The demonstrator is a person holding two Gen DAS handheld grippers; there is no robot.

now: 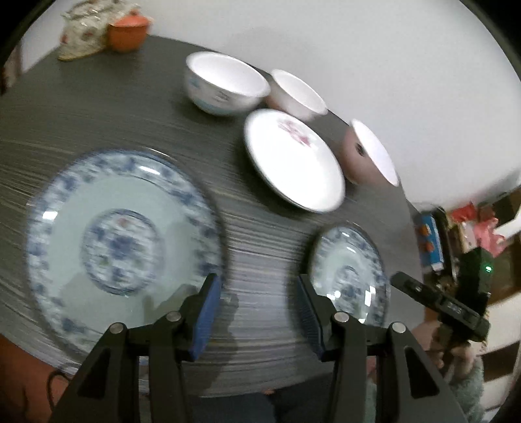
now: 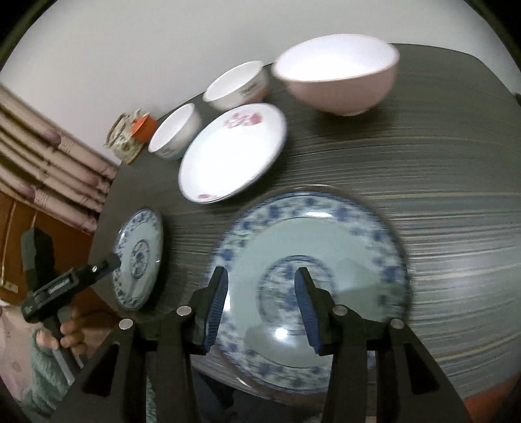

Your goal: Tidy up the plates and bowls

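In the left wrist view my left gripper (image 1: 257, 283) is open and empty above the dark table. A large blue-patterned plate (image 1: 123, 234) lies to its left and a small blue-patterned plate (image 1: 350, 270) to its right. Farther back are a white plate with pink flowers (image 1: 293, 159), a blue-marked white bowl (image 1: 224, 84), a white bowl (image 1: 296, 94) and a pink bowl (image 1: 368, 153). In the right wrist view my right gripper (image 2: 260, 276) hangs open and empty over a large blue-patterned plate (image 2: 312, 286). My left gripper (image 2: 112, 260) sits at the left rim of a small patterned plate (image 2: 140, 260).
An orange lidded pot (image 1: 128, 31) and a patterned bag (image 1: 83, 32) stand at the far corner by the white wall. The wood-grain table (image 2: 456, 195) stretches bare to the right. Curtains (image 2: 49, 156) hang at the left. A hand in a teal sleeve (image 2: 68, 332) holds the left gripper.
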